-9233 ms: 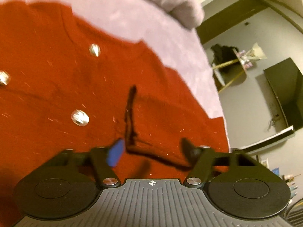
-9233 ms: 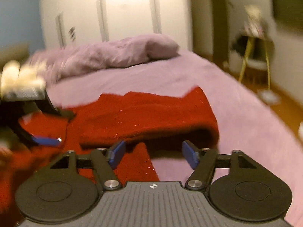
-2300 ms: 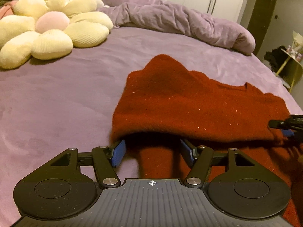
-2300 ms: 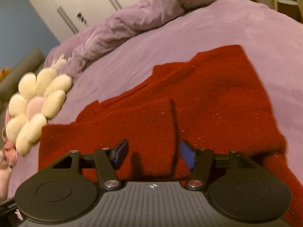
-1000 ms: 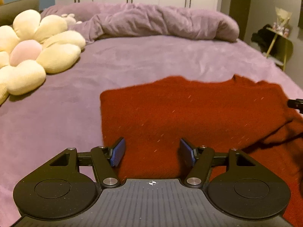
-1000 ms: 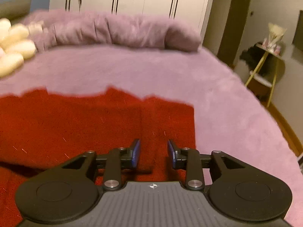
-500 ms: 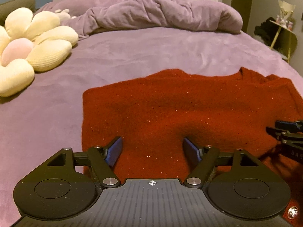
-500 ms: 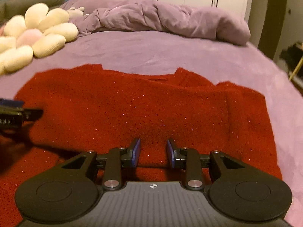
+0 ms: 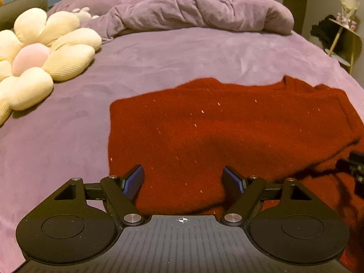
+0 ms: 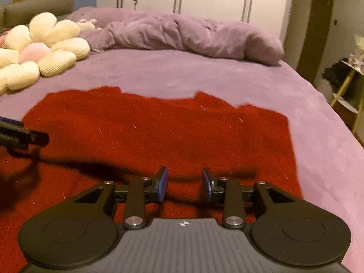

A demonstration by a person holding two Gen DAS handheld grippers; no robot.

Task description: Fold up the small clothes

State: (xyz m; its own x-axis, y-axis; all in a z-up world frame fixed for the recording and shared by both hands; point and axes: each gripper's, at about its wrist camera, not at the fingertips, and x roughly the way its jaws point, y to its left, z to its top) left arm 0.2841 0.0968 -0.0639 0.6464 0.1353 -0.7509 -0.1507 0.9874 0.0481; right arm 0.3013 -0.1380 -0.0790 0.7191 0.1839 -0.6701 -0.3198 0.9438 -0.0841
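The red sweater (image 9: 227, 132), soft and limp, is best pinched at its folded edge; left gripper (image 9: 185, 179) gapes empty, right gripper (image 10: 184, 185) seemingly half-open, empty.

Red knit garment (image 9: 227, 132): we find it folded over itself, flecked with glinting threads, lying flat on the bed, upper layer's near edge raised.

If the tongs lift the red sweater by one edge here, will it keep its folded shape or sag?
Probably sag: the red sweater is soft knit, its folded edge already draping in a loose ripple. It likely grips rather than slides on the plush purple bedspread, so pushing may bunch it. It looks thick, so perhaps weighty for a small garment.
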